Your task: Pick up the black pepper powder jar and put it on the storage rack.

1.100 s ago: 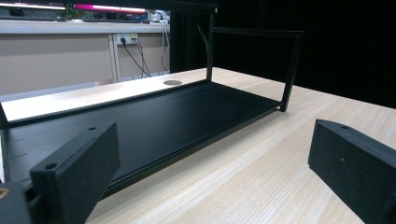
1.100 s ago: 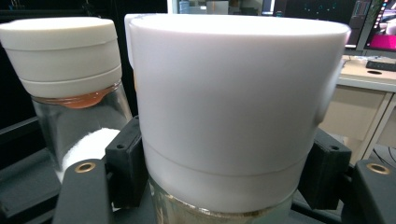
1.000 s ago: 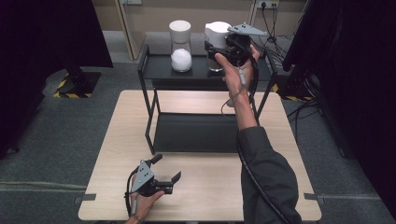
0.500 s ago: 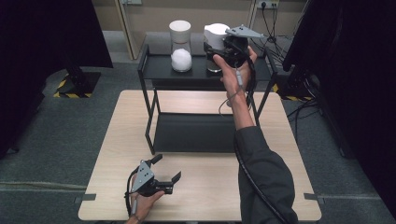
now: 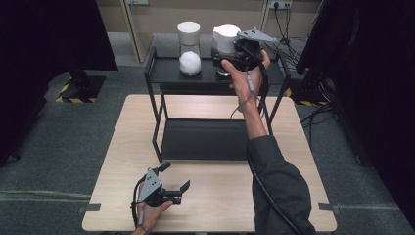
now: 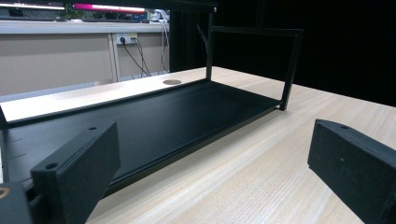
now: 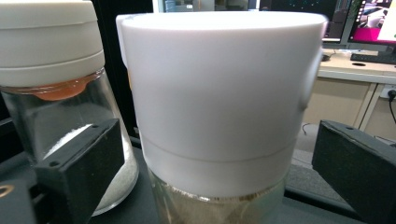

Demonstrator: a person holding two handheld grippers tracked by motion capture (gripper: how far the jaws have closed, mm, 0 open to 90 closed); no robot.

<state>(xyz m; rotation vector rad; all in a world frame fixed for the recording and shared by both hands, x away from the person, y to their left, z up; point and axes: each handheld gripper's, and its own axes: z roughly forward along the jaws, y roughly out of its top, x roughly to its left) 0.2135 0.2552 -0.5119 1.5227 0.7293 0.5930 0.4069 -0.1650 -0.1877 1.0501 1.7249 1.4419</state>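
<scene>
A glass jar with a tall white lid (image 5: 226, 36) stands on the top shelf of a black rack (image 5: 169, 73). My right gripper (image 5: 224, 59) reaches it from the near side. In the right gripper view the jar (image 7: 219, 93) sits between the jaws with a gap on each side. The right gripper (image 7: 217, 135) is open and its jaws have just been opening. A second white-lidded jar (image 5: 189, 49) holding white powder stands to the left, and it also appears in the right gripper view (image 7: 51, 51). My left gripper (image 5: 174, 176) rests open on the table's front with nothing between its jaws (image 6: 215, 140).
The rack's black lower shelf (image 5: 203, 139) lies on the light wooden table (image 5: 122, 161), right ahead of the left gripper (image 6: 140, 116). A cable trails along the right forearm (image 5: 254, 122). Dark curtains and cables flank the table.
</scene>
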